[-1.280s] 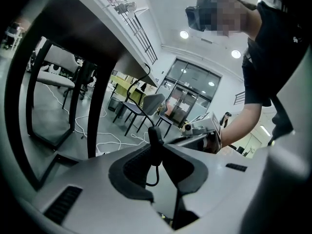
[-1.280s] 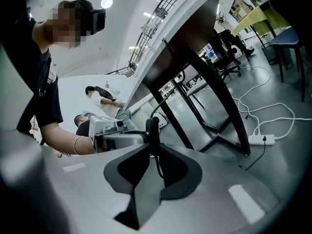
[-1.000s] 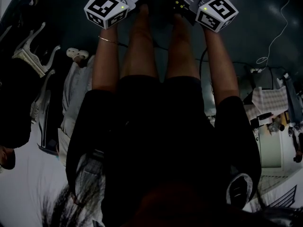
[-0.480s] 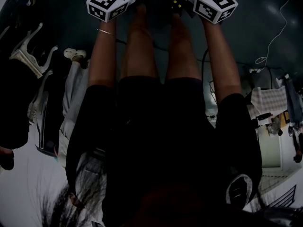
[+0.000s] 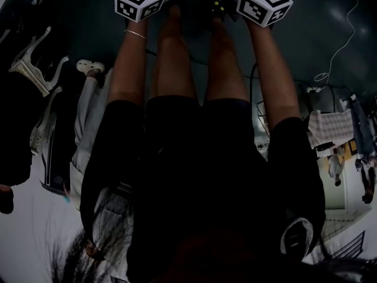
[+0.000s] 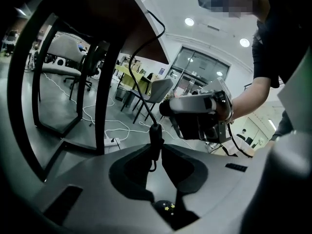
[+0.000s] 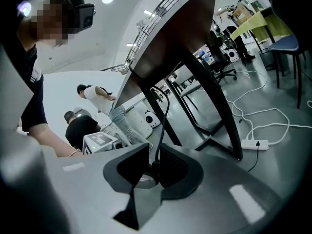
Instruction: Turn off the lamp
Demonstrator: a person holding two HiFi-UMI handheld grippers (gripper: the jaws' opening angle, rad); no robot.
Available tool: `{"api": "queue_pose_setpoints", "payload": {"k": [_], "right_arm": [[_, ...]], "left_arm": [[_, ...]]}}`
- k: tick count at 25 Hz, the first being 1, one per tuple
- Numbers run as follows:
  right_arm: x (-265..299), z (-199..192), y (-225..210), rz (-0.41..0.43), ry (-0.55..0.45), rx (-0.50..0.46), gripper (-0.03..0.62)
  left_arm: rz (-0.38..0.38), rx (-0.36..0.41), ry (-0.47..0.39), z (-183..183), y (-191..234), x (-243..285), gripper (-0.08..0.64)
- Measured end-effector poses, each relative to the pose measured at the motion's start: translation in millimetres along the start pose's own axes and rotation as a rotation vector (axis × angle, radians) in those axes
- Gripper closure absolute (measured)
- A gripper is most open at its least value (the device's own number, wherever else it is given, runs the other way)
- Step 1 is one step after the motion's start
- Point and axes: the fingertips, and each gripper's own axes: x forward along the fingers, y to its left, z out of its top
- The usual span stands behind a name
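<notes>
Shifted slightly upward since before, left tongs [image 6: 157,147] and right tongs [image 7: 155,150] each seemingly pinch the one black cord [image 6: 145,107].

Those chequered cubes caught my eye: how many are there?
2. One cube rides on the left hand-held gripper, head view's upper left; the other cube on the right hand-held gripper, upper right. Each pinches a black cord. No others show.

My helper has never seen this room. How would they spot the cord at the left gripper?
Find the dark wooden table; a black cord drops from its underside and is pinched in the jaws of the left gripper. Unlike the white cables lying on the floor, it is black, hangs, and thickens into a block at the jaws.
</notes>
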Motion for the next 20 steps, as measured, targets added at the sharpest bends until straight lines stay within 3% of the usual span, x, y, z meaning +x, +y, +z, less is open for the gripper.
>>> {"api": "queue_pose_setpoints", "payload": {"k": [6, 20], "right_arm": [[-1.7, -11.5, 1.5, -0.001, 0.040, 0.005, 0.552], [-18.9, -16.4, 2.5, -0.001, 0.059, 0.010, 0.552]], "left_arm": [[0.047, -0.040, -0.057, -1.2, 12.8, 2.0, 0.508], [0.116, -0.073, -0.008, -27.7, 40.0, 9.9, 0.509]]}}
